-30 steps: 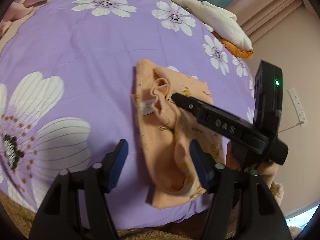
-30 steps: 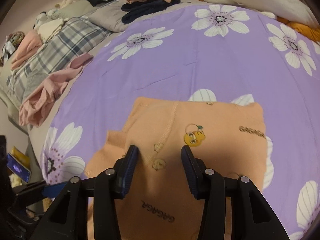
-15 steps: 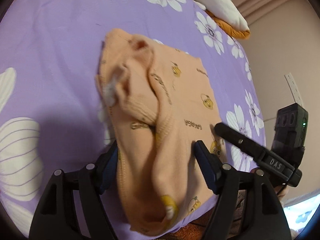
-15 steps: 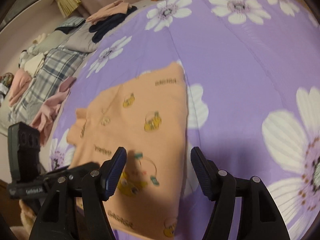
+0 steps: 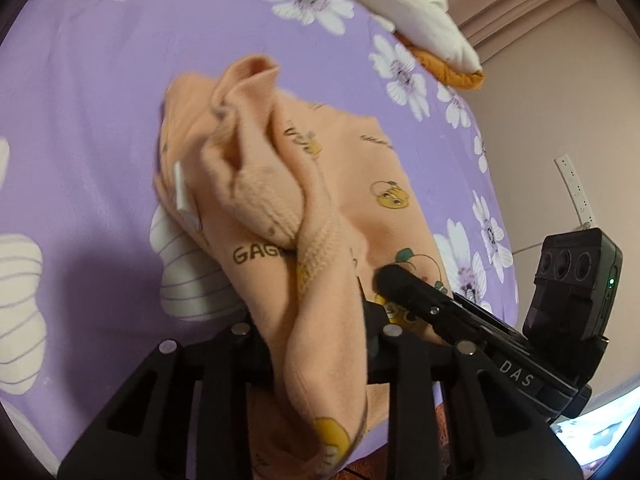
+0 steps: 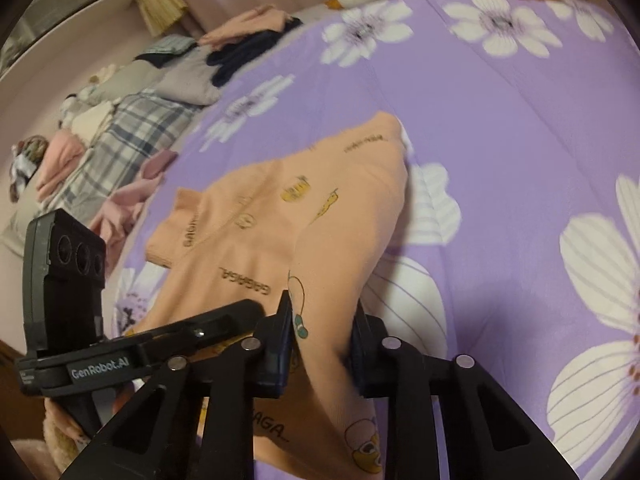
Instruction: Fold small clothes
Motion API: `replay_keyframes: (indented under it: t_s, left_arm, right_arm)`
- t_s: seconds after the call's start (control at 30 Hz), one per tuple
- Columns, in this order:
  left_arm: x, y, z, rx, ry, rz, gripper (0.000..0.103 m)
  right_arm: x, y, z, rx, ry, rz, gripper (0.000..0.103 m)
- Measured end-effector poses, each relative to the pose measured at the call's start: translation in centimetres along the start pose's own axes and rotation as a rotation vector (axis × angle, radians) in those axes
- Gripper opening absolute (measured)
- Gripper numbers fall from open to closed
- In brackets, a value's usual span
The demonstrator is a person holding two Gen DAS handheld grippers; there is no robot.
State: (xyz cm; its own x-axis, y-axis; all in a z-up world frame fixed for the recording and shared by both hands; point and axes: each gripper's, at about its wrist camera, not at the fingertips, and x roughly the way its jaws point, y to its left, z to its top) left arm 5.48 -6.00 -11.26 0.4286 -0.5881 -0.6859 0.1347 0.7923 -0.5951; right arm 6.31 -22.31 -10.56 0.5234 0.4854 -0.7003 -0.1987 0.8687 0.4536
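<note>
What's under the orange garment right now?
The purple flowered bedspread lies under the orange garment, showing on every side. Both grippers' jaws are closing on the garment's near edge, left gripper and right gripper. Anything beneath the cloth is covered.

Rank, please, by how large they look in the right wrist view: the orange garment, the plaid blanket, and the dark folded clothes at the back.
1. orange garment, by far the largest, though it lies nearest the camera.
2. plaid blanket.
3. dark folded clothes, smallest, but farthest away, so true size is unsure.
</note>
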Motion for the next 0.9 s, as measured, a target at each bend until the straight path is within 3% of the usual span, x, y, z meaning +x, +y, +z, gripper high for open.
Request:
replay_keyframes:
  t_s: [0.3,0.5,0.63,0.83,0.9]
  left_arm:
    - [-3.5,-4.1,3.5,0.149,-0.170,-0.030,0.028]
    - [-2.3,-5.1,6.2,0.224,-0.241,0.010,0.028]
    - [0.5,-3.3,7.2,0.192,-0.195,0.042,0.028]
    - [5.7,0.6,6.8,0.078,-0.035,0.089,0.030]
    - [6.2,1.2,6.4,0.061,-0.030,0.083,0.035]
  right_arm:
    - [-4.2,1.1,4.7,-0.068,-0.176,0.044,0.025]
    - [-3.8,1.0,7.3,-0.119,-0.245,0.008,0.025]
    - [-1.4,-0.7,7.8,-0.086,-0.208,-0.012,0.025]
    - [3.6,-3.4,6.3,0.008,-0.057,-0.069,0.025]
    - [4.1,-3.8,5.7,0.019,-0.047,-0.089,0.025]
